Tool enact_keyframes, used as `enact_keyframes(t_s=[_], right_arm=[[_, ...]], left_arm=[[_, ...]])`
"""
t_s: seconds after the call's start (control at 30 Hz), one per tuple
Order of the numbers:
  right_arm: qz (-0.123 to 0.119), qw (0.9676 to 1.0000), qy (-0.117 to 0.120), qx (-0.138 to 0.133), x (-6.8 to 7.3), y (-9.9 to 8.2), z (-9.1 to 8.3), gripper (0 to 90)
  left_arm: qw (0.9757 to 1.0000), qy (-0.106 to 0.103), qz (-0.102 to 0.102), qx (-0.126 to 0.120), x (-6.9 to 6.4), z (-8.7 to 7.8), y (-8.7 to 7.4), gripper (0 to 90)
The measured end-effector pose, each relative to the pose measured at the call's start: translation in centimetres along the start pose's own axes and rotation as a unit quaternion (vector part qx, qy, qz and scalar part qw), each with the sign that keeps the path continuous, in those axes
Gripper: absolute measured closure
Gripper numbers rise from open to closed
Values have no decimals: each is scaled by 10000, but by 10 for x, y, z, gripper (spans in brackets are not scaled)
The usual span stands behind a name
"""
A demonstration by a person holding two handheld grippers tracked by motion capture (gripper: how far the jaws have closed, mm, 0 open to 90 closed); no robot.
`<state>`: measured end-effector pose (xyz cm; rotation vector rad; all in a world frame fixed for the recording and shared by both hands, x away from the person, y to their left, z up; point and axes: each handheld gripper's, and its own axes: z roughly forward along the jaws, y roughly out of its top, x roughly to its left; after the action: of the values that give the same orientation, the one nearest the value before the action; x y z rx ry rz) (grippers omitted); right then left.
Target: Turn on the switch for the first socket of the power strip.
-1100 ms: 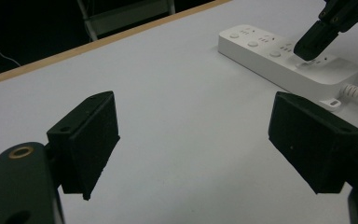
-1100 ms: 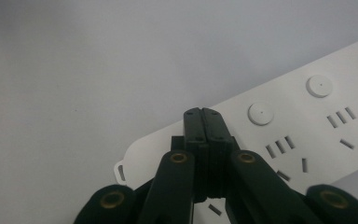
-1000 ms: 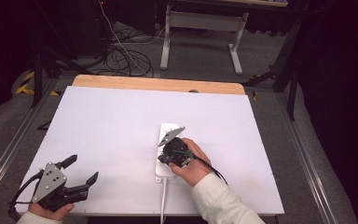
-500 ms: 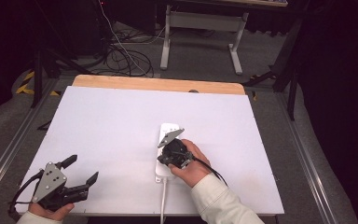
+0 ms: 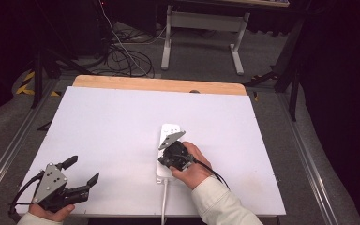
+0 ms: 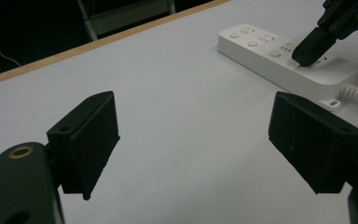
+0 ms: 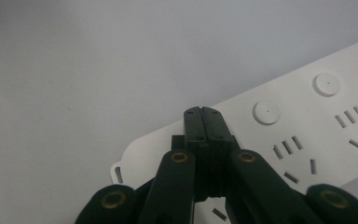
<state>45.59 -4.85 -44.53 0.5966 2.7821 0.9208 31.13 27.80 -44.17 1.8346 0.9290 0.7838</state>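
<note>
power strip (image 5: 168,154) lying mid-tabletop (image 5: 122,122); right tool (image 7: 204,116), clenched on nothing, tip pressing near a button, switching seemingly under way; left tool (image 5: 81,171) released, idle at near-left corner.

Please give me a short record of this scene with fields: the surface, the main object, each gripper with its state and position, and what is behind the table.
surface: white table with a wooden far edge
main object: white power strip with round buttons, lying flat, its white cord leading off the near edge
right gripper: jaws shut with nothing between them, tips pressed down on the strip's top near its cord end
left gripper: jaws wide open, empty, held over the near left corner, apart from the strip
behind the table: grey floor, black cables, a white metal frame
</note>
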Motion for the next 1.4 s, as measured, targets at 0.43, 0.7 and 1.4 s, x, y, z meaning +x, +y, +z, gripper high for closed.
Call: enact_keyframes(t_s=[0.43,0.7,1.4], right_arm=[[22,9998,-45,180,3,3,0,900],[85,9998,-14,181,2,2,1,900],[150,9997,27,165,0,3,-1,900]], left_arm=[[10000,2,9,15,-1,0,0,167],[10000,2,7,17,-1,1,0,167],[10000,14,-8,29,0,1,0,167]])
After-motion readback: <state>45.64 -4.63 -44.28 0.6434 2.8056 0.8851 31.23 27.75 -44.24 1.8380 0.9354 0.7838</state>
